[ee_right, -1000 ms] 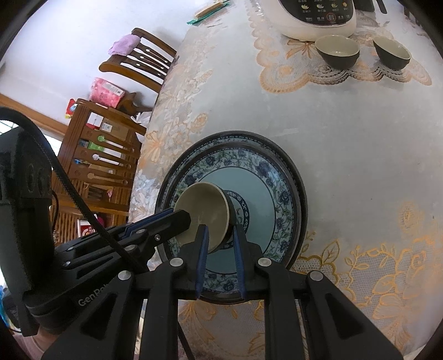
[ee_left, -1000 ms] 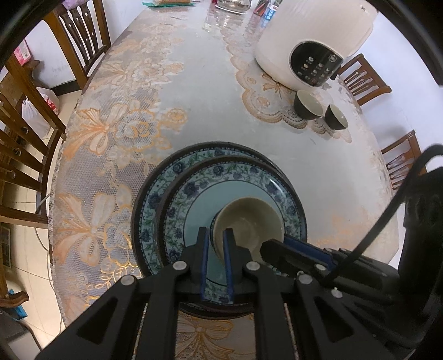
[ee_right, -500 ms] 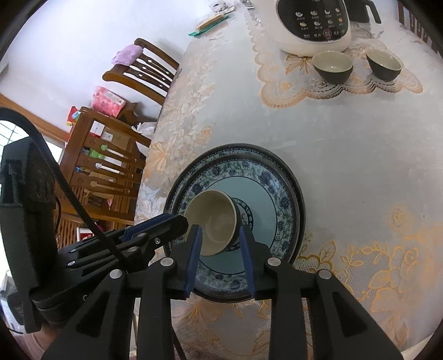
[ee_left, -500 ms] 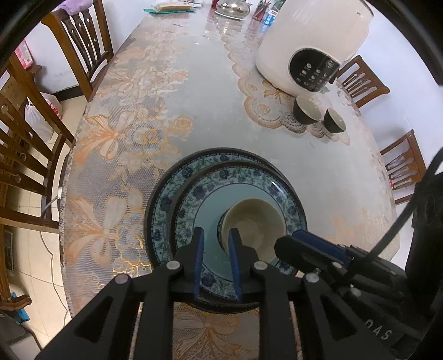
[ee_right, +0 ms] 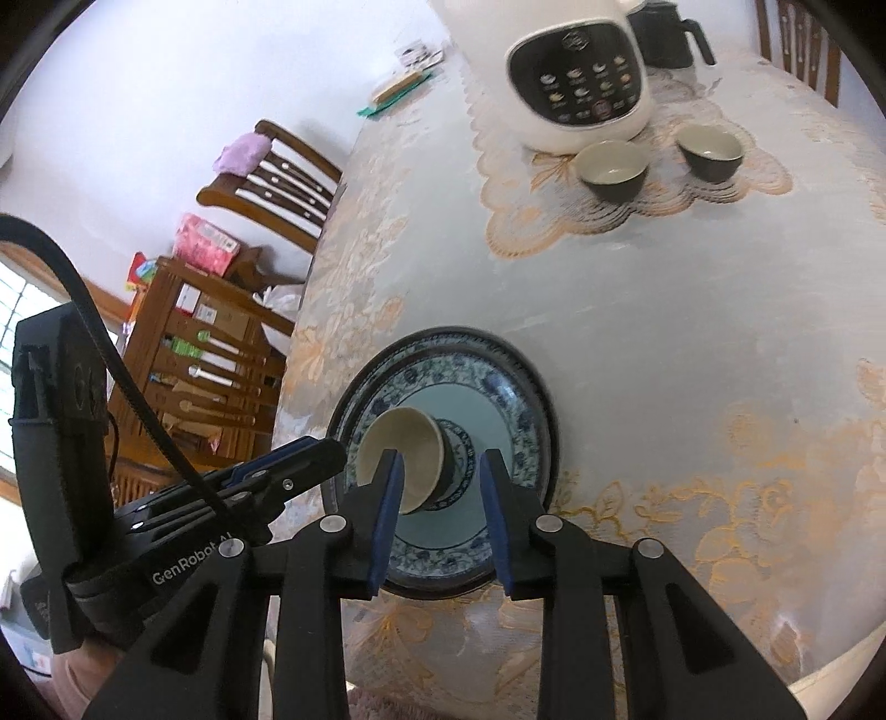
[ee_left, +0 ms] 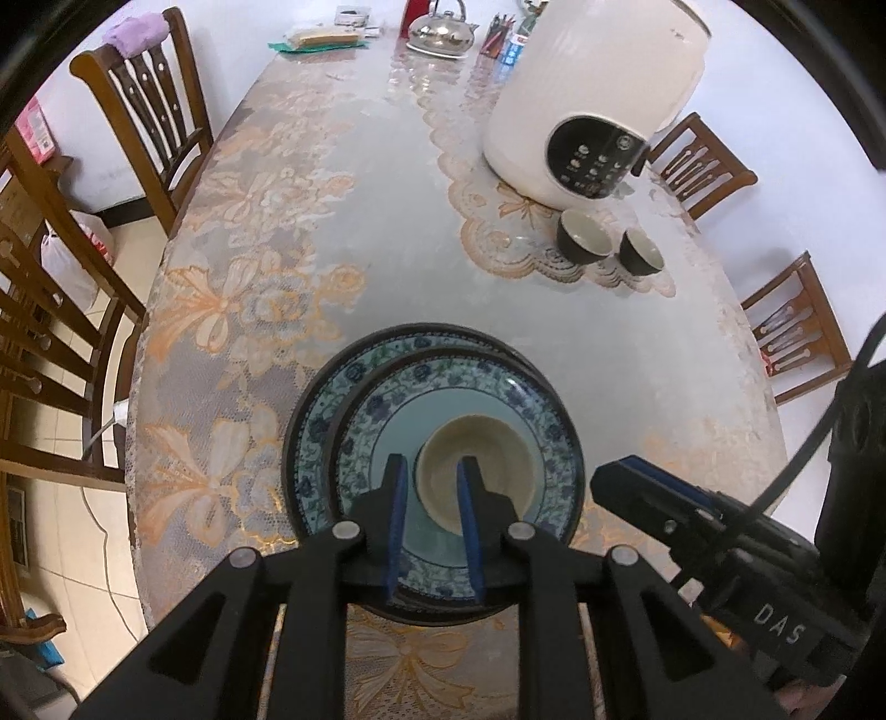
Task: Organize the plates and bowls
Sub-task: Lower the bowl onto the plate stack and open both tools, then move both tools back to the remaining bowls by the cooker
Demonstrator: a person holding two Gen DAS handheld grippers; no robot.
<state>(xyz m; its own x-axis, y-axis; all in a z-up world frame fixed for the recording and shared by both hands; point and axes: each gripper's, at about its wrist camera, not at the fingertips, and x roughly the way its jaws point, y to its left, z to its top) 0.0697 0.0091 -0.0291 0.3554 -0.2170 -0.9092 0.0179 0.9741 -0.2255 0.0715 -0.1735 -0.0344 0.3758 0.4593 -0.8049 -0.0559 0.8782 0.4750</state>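
Two blue floral plates are stacked near the table's front edge, the top plate (ee_left: 548, 443) shifted right on the lower plate (ee_left: 315, 421). A dark bowl with a cream inside (ee_left: 487, 459) stands upright in the middle of the top plate (ee_right: 498, 399). My left gripper (ee_left: 432, 493) is open; its fingers straddle the bowl's near rim without pressing it. My right gripper (ee_right: 440, 487) is open too and hovers above the near side of the bowl (ee_right: 404, 443). Each gripper shows at the edge of the other's view, on opposite sides of the bowl.
Two more dark bowls (ee_right: 612, 166) (ee_right: 711, 149) sit on a lace mat in front of a white rice cooker (ee_right: 578, 83) at the far right. A kettle (ee_left: 443, 30) and small items stand at the far end. Wooden chairs (ee_left: 144, 111) ring the table.
Both grippers were closed on the bowl's rim; they have opened and drawn back and up from it. The bowl stays on the top plate.
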